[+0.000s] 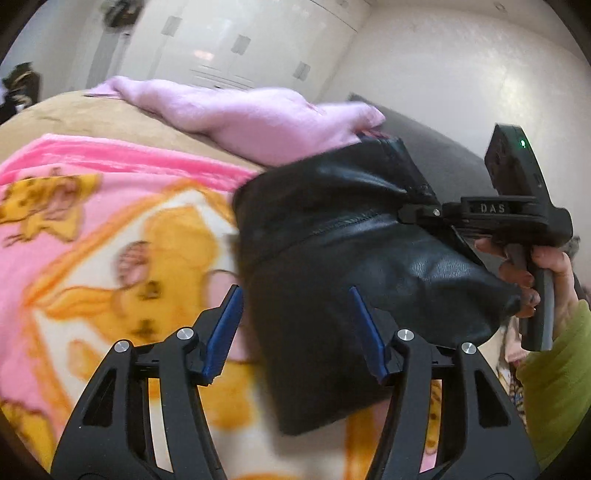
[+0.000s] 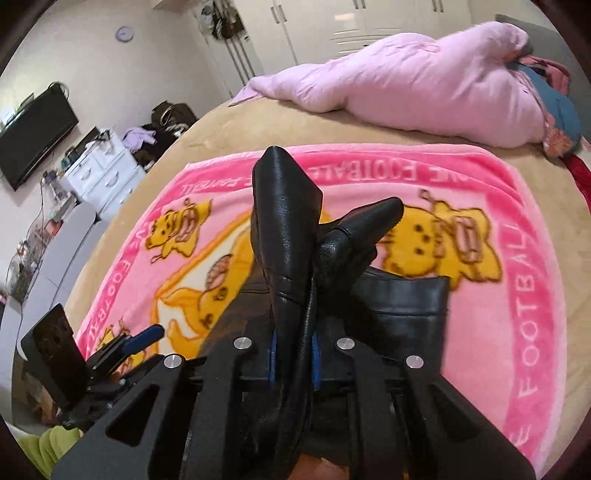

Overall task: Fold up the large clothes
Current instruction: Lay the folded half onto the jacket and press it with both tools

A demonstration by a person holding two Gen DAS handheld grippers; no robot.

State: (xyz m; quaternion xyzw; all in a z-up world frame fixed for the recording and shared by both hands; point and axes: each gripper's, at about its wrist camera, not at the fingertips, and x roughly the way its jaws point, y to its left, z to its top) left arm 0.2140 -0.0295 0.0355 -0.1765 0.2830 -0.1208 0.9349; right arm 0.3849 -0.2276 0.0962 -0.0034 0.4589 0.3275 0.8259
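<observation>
Left wrist view: the left gripper (image 1: 295, 310) has its blue-padded fingers (image 1: 225, 325) spread wide, nothing between them. Just ahead hangs a black leather garment (image 1: 332, 277), lifted above a pink fleece blanket printed with yellow cartoon cats (image 1: 92, 221). At right, the right gripper (image 1: 417, 213) pinches the garment's upper edge; the person's hand (image 1: 546, 273) in a lime-green sleeve (image 1: 554, 387) grips its handle.

Right wrist view: the right gripper (image 2: 293, 356) is clamped shut on a fold of the black leather garment (image 2: 288, 236), which rises in two pointed peaks between the fingers; more of it drapes below onto the pink blanket (image 2: 498, 295). The left gripper (image 2: 142, 336) shows at lower left, one blue pad visible, apart from the leather.

The blanket lies on a tan bedspread (image 2: 258, 122). A pale pink quilt (image 2: 424, 81) is bunched at the bed's far edge, with white wardrobe doors (image 2: 332, 22) behind.
</observation>
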